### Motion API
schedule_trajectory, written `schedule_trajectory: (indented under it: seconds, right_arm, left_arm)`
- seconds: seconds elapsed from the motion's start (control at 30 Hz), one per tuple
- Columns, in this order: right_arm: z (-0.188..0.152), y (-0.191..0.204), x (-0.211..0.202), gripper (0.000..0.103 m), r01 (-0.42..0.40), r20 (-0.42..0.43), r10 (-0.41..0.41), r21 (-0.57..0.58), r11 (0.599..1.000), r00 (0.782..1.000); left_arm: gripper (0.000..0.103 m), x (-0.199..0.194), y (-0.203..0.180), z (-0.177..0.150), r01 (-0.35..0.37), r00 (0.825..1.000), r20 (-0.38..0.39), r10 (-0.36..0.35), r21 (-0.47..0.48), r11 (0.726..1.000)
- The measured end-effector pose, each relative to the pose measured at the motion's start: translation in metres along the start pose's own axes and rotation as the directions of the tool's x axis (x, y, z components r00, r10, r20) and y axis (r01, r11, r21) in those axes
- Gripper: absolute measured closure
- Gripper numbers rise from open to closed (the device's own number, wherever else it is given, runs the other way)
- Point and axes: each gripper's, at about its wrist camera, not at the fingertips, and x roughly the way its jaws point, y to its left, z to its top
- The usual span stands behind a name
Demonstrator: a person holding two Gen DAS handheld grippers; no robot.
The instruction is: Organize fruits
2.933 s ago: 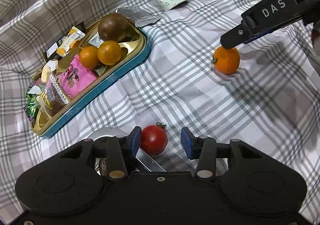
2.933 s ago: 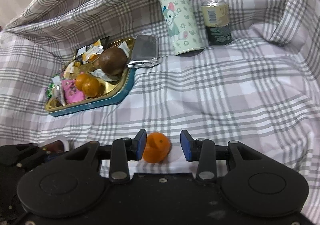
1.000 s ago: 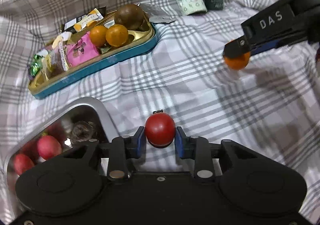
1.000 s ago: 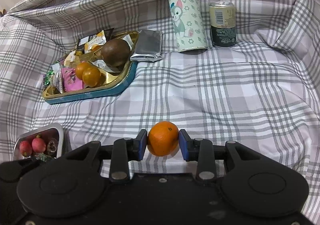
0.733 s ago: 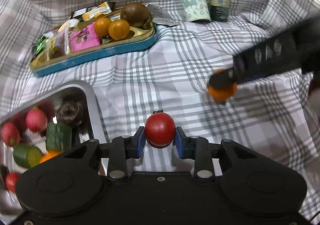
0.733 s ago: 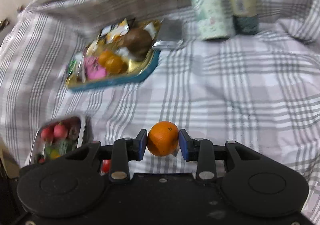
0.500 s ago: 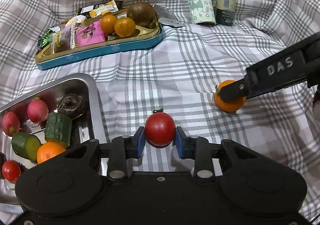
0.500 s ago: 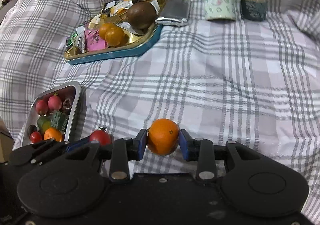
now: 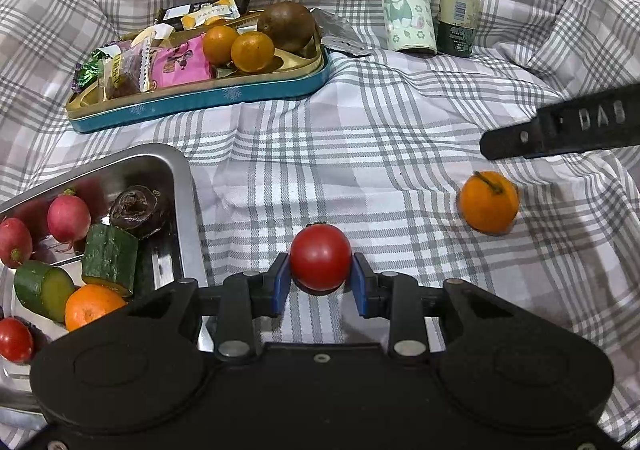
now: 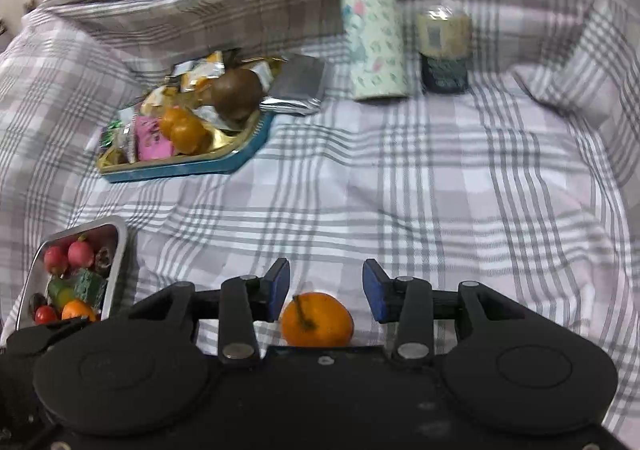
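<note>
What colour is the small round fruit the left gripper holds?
Red: small round fruit in the left gripper, clearest in left wrist view.

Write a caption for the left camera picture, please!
Left gripper holds a red tomato beside the metal tray.

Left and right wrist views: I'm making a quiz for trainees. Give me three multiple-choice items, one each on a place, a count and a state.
1. Where is the loose orange?
A. in the steel tray
B. on the checked cloth
C. in the blue tin

2. How many oranges lie in the blue tin?
A. two
B. four
C. none

3. What is the left gripper doing?
A. open, empty
B. shut on an orange
C. shut on the tomato

Key: B, it lies on the cloth beneath the open right gripper; A, two sit side by side; C, both pads press the tomato.
</note>
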Motion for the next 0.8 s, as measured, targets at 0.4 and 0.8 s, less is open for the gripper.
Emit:
schedule_trajectory:
  seconds: [0.4, 0.8]
  right_arm:
    - [-0.016, 0.025, 0.009, 0.058, 0.038, -0.049, -0.050, -0.226, 0.973, 0.998]
    - [-0.019, 0.032, 0.014, 0.056, 0.060, -0.085, -0.083, -0.248, 0.967, 0.993]
  left_arm:
    - [0.062, -0.001, 0.005, 0.001, 0.030, 0.999, 0.011, -0.030, -0.033, 0.999]
    - [0.061, -0.004, -0.001, 0.004, 0.023, 0.999, 0.037, -0.023, 0.000, 1.000]
